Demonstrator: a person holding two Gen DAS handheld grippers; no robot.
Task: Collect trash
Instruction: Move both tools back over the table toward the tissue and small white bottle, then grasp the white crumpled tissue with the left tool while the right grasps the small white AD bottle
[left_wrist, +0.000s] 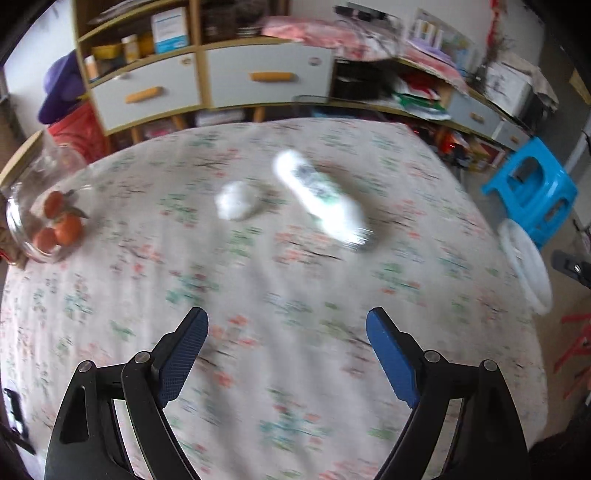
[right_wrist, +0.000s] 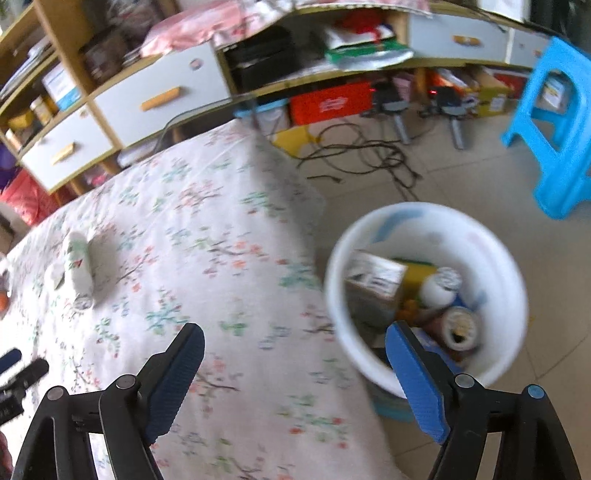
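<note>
The white bottle lay well ahead of the empty, spread-apart left tool on the floral table, shelves behind.

Both cameras ride above their own jaws and look steeply down and forward past them. The left wrist view faces the flowered surface, with a white bottle and a white wad well ahead of its jaws and the shelf unit beyond. The right wrist view sits over the surface's edge, a white bucket just beyond its right jaw. Both views share the surface, bottle, shelf unit and blue stool.
</note>
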